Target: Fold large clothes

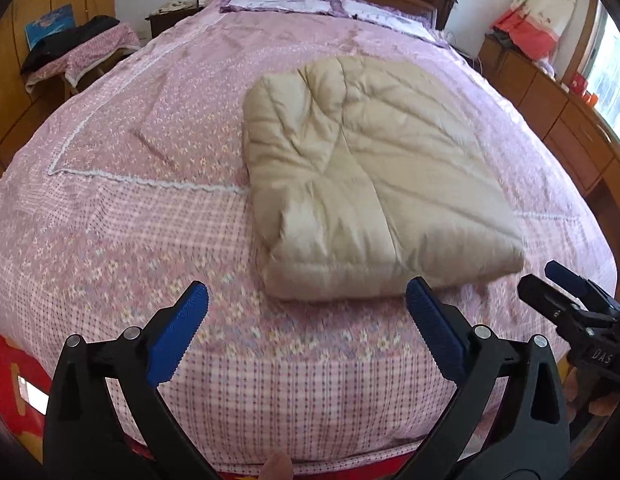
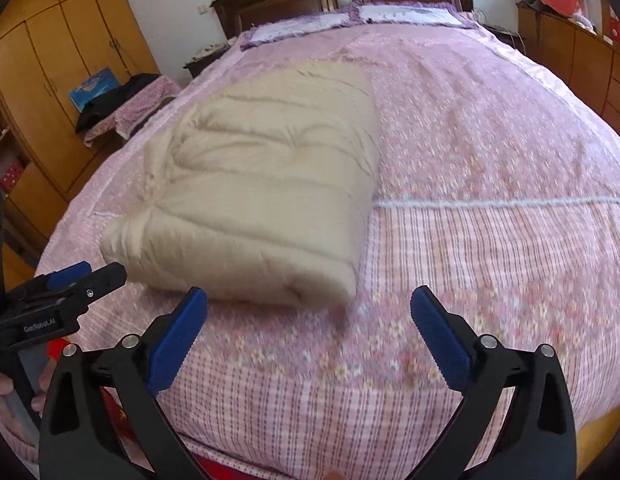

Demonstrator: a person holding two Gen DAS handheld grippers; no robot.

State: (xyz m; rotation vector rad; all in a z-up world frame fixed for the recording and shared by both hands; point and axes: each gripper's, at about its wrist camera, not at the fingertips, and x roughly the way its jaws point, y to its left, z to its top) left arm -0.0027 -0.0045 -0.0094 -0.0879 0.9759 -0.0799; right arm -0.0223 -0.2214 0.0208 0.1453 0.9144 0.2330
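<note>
Both tongs hang released above the foot of the bed: the left tongs [image 1: 308,300] have their blue pads spread wide with nothing between them, and the right tongs [image 2: 308,304] stand the same way, empty. Just ahead of both, and between them, lies the coat [image 1: 365,176], a beige quilted piece already doubled into a thick, roughly square bundle resting on the pink bedspread [image 1: 110,240]; its near edge sits just past the left tongs' right pad and the right tongs' left pad. The fold looks close to done, though motion blur along the bundle's near corner makes it hard to tell whether loose layers stick out there. If another fold is wanted, each pair of tongs should bite through every layer at a near corner, lift both together and level, and lay the edge squarely over the far side so the padding does not slide or balloon; if not, pressing the top flat would settle it. Farther out are the pillows [image 1: 278,2] at the headboard. As for containers, only the closed wardrobe [image 2: 62,60] to the left shows, its contents hidden.
</note>
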